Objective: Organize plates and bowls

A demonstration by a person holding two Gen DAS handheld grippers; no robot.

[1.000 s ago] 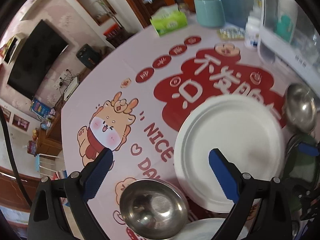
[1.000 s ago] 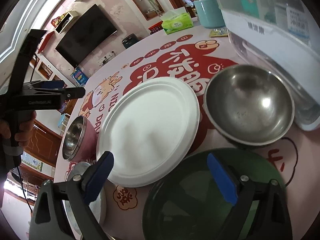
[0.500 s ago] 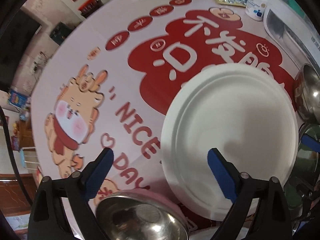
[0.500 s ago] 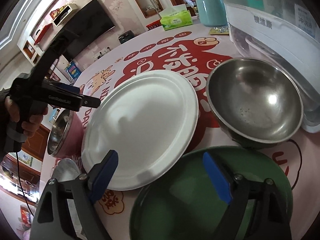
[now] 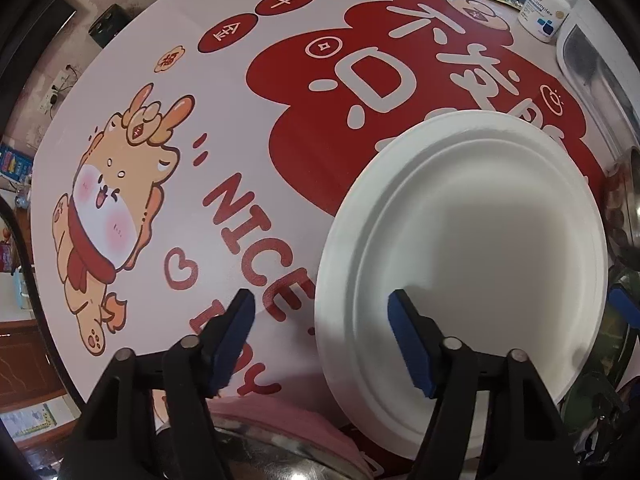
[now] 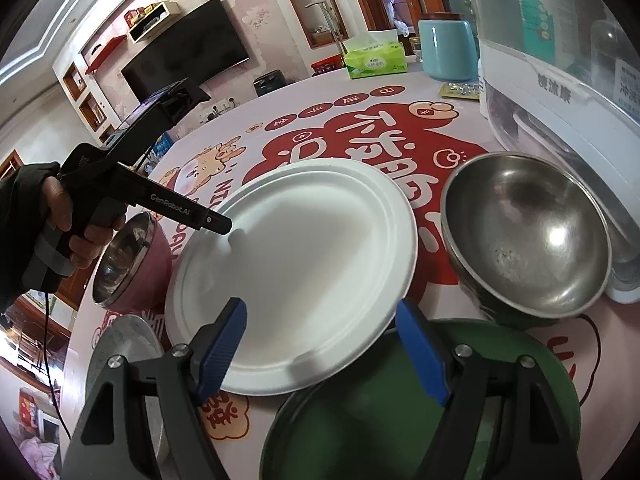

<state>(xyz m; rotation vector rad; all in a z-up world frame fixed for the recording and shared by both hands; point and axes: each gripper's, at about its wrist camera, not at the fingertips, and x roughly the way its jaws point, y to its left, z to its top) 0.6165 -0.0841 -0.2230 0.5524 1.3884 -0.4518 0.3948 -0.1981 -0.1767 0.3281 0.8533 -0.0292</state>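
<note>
Left wrist view: we are bringing the open left hand-held gripper (image 5: 320, 332) astride the round white paper plate (image 5: 472, 248) rim, needing closure next, the right hand-held gripper (image 6: 320, 340) hanging open.

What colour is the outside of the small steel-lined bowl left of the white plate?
Pink, clearest in the right wrist view: small steel-lined bowl beside the round white paper plate.

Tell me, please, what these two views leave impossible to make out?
- Pink bowl: left wrist view, mostly hidden behind the left claw.
- Green plate: right wrist view, near part cut off by the frame and the right claw.
- Bottle label: small print unreadable.
</note>
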